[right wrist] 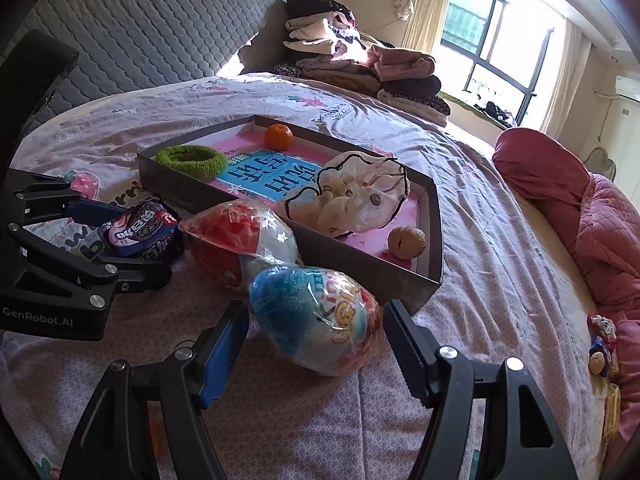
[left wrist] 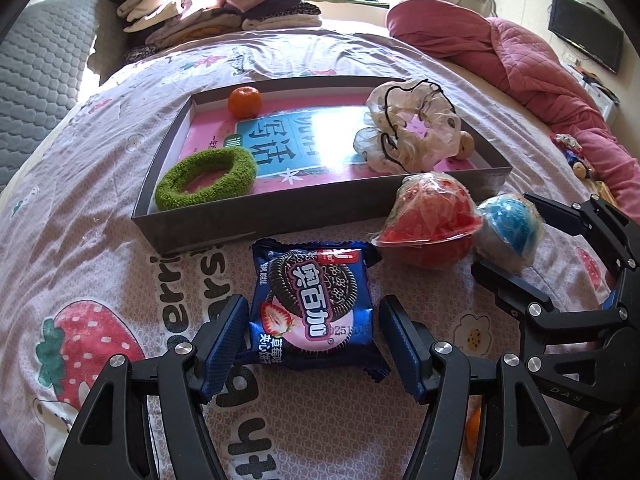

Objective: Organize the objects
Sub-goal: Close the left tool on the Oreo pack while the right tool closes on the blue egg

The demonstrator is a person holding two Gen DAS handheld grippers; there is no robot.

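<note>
My left gripper (left wrist: 310, 334) is open, its jaws on either side of a blue Oreo cookie packet (left wrist: 314, 306) lying on the bed; the packet also shows in the right wrist view (right wrist: 138, 232). My right gripper (right wrist: 316, 334) is open around a wrapped blue toy egg (right wrist: 316, 324), also visible from the left (left wrist: 510, 230). A wrapped red toy egg (left wrist: 430, 222) lies between them, against the dark tray (left wrist: 256, 224). The tray holds a green scrunchie (left wrist: 206, 180), an orange mandarin (left wrist: 245, 101), a white scrunchie (left wrist: 412, 128) and a walnut (right wrist: 407, 242).
Folded clothes (left wrist: 216, 8) are stacked at the bed's far end by the window. A pink quilt (left wrist: 532, 64) lies bunched along the right side. Small wrapped items (right wrist: 602, 344) sit near the quilt. A grey padded headboard (right wrist: 140, 28) stands behind the bed.
</note>
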